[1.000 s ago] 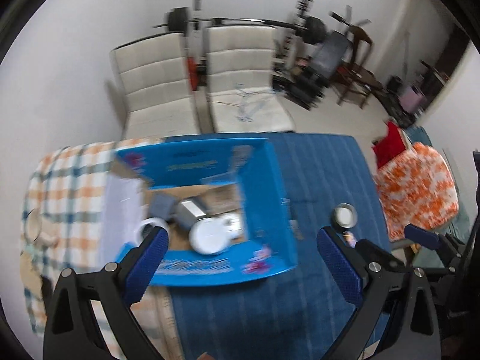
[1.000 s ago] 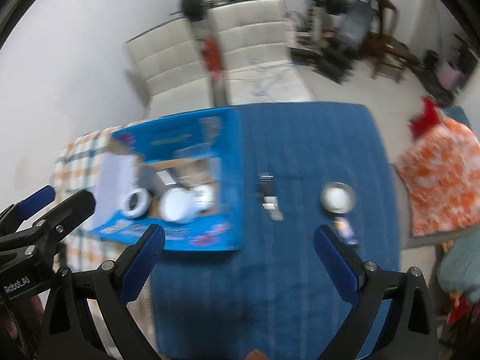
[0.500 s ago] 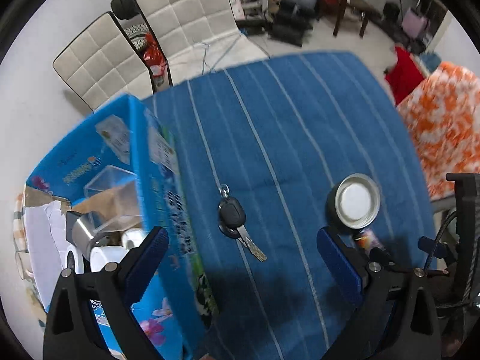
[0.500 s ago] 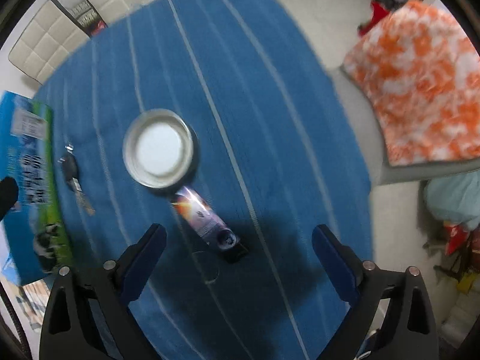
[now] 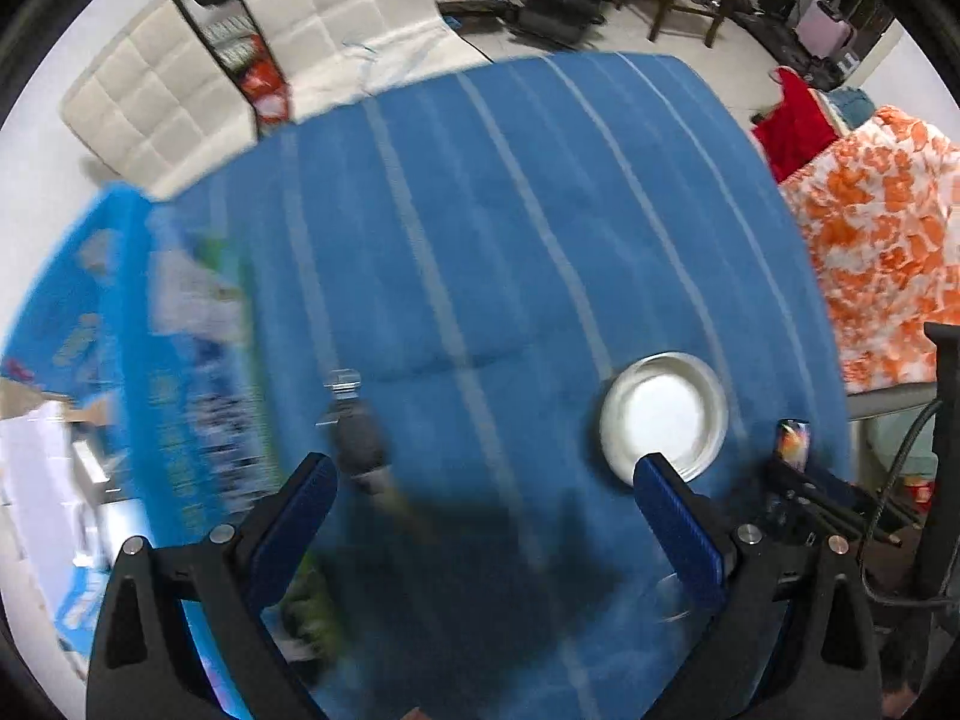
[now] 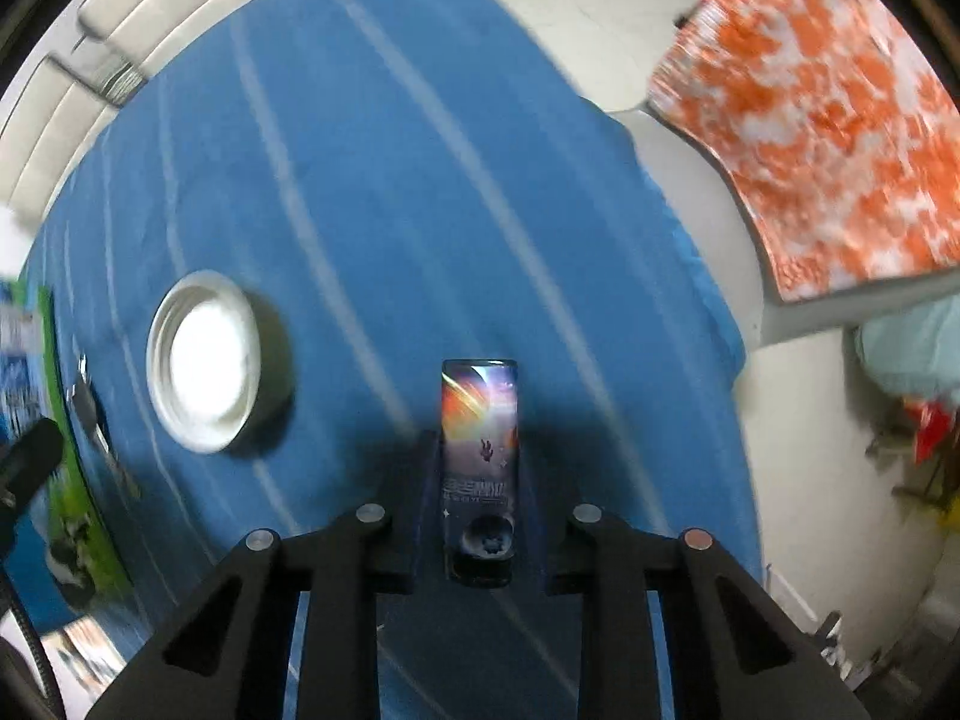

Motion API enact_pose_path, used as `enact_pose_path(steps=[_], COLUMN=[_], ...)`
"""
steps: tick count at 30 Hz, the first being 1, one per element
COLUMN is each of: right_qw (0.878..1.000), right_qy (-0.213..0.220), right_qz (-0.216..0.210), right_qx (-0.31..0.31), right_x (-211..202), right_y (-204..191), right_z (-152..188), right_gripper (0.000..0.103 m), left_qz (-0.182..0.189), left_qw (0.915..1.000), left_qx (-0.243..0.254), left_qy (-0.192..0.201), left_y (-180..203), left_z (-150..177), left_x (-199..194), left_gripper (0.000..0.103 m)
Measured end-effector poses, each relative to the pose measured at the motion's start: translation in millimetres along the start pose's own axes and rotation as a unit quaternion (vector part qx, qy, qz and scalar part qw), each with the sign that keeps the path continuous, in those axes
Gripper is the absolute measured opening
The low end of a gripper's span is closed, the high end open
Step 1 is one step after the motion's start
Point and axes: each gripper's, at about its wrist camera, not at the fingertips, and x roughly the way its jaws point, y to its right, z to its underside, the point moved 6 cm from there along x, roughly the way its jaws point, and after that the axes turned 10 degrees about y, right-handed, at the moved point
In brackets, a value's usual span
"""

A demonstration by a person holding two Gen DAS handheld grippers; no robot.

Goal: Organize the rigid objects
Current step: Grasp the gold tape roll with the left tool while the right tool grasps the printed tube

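The left gripper hangs above a blue striped tablecloth with its blue-padded fingers spread wide and nothing between them. Just ahead of the left finger lies a dark car key, heavily blurred, its metal ring pointing away. At the tip of the right finger sits a round metal tin lid, white inside. Just right of the lid, a small colourful box is held in what looks like the right gripper. A blue cardboard box stands along the left edge. White padded chairs stand beyond the table.
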Motion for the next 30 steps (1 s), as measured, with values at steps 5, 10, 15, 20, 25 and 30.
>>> enact_pose_path(steps=[5,10,15,20,25,30], right_qw=[1.000,1.000,1.000,1.000,1.000,1.000], right_qy=[0.000,-0.005,-0.007,-0.010,-0.008,-0.007], right_qz=[0.012,0.007,0.007,0.004,0.005,0.006], right_qx=[0.015,0.028,0.025,0.022,0.017,0.019], right_x=[-2,3,5,5,5,3], right_y=[23,36,35,35,33,33], right_z=[-20,-31,-32,-32,-31,-33], right_gripper=[0.027,0.027,0.027,0.027,0.027,0.027], left_qz=[0.044,0.067,0.066,0.073,0.084,0.086], left_qw=[0.9982,0.9953,0.9944,0.9945,0.9950,0.9948], left_qx=[0.006,0.007,0.016,0.012,0.025,0.032], left_qy=[-0.041,-0.069,-0.081,-0.074,-0.048,-0.042], left_y=[37,63,72,75,77,79], left_z=[-3,0,1,-1,-4,-6], left_x=[34,52,63,63,51,41], left_gripper=[0.101,0.102,0.100,0.099,0.054,0.026])
